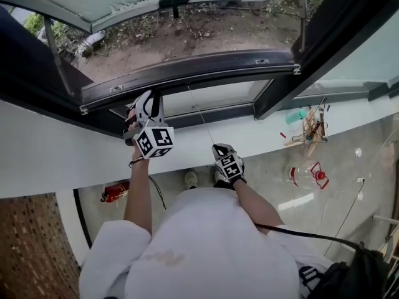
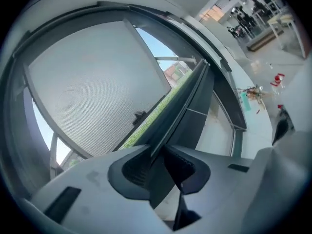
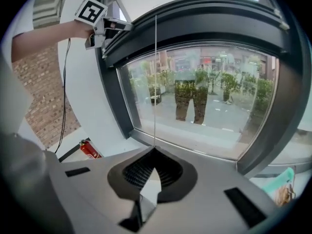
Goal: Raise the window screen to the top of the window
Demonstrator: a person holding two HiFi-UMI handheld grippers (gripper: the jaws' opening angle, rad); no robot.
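A dark screen bar [image 1: 206,67] runs across the window opening. My left gripper [image 1: 149,96] reaches up to its left part; in the left gripper view the bar [image 2: 187,94] runs straight in between the pads [image 2: 139,167], so my left gripper [image 2: 163,162] is shut on it. A thin pull cord [image 1: 203,118] hangs from the bar to my right gripper [image 1: 219,147]. In the right gripper view the cord [image 3: 155,82] drops from the bar [image 3: 204,18] and ends at the closed tips of my right gripper [image 3: 155,152], shut on it. The left gripper [image 3: 117,26] shows at the upper left there.
A swung-out sash [image 2: 92,77] with a dark handle [image 1: 173,0] stands beyond the bar. Below it is a fixed glass pane [image 3: 204,96]. The white sill [image 1: 62,154] carries a teal item [image 1: 296,115] and wooden sticks [image 1: 312,129]. A red extinguisher [image 1: 114,193] lies on the floor.
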